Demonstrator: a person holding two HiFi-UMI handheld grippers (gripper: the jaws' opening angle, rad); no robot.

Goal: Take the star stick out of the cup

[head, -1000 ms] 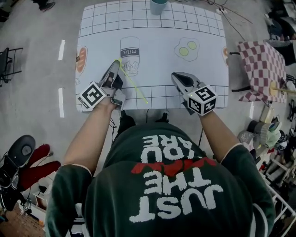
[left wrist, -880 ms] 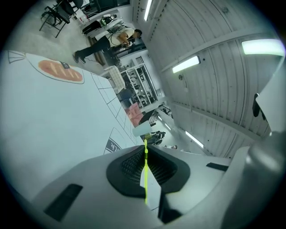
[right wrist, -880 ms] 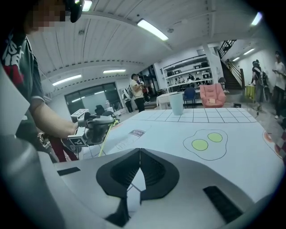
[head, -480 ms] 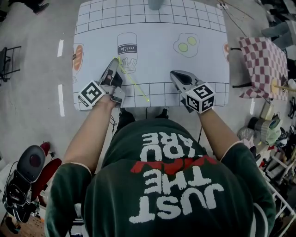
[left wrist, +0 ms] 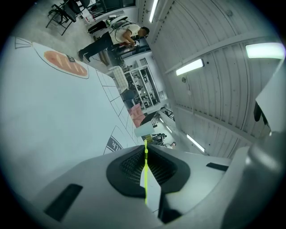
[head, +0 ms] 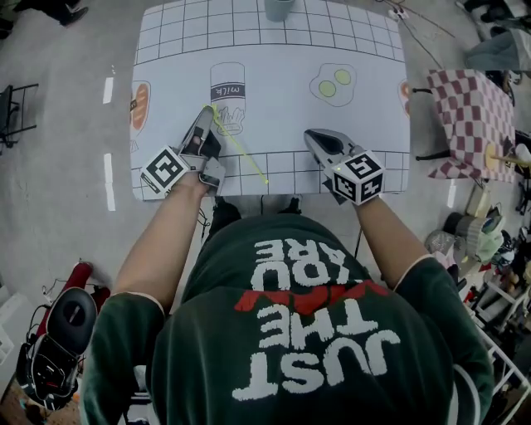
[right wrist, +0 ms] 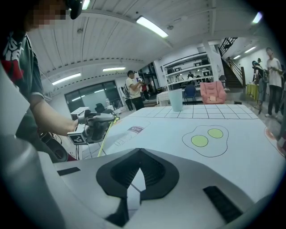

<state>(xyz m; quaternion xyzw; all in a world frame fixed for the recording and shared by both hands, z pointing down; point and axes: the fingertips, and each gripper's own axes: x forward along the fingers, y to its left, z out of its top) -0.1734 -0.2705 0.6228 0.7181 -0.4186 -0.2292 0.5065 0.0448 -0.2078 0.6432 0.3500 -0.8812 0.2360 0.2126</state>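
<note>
The star stick (head: 239, 145) is a thin yellow-green rod. My left gripper (head: 209, 110) is shut on one end of it, and the rest slants back toward the table's near edge. In the left gripper view the stick (left wrist: 145, 172) runs straight between the closed pads of the left gripper (left wrist: 146, 144). The pale blue cup (head: 280, 7) stands at the table's far edge, well away from both grippers, and also shows as the cup (right wrist: 176, 99) and the cup (left wrist: 145, 131). My right gripper (head: 310, 134) rests near the front edge, shut and empty, as does the right gripper (right wrist: 139, 151).
The white table mat (head: 274, 108) carries printed drawings: a milk carton (head: 227, 87), a fried egg (head: 333, 84), a sausage (head: 139, 104). A chair with a checked cloth (head: 469, 116) stands to the right. People stand in the room behind the table (right wrist: 133, 89).
Both grippers and the stick hold the same pose. The head view has shifted slightly, so the cup sits closer to the top edge. A black-and-red thing on the floor at lower left has moved down.
</note>
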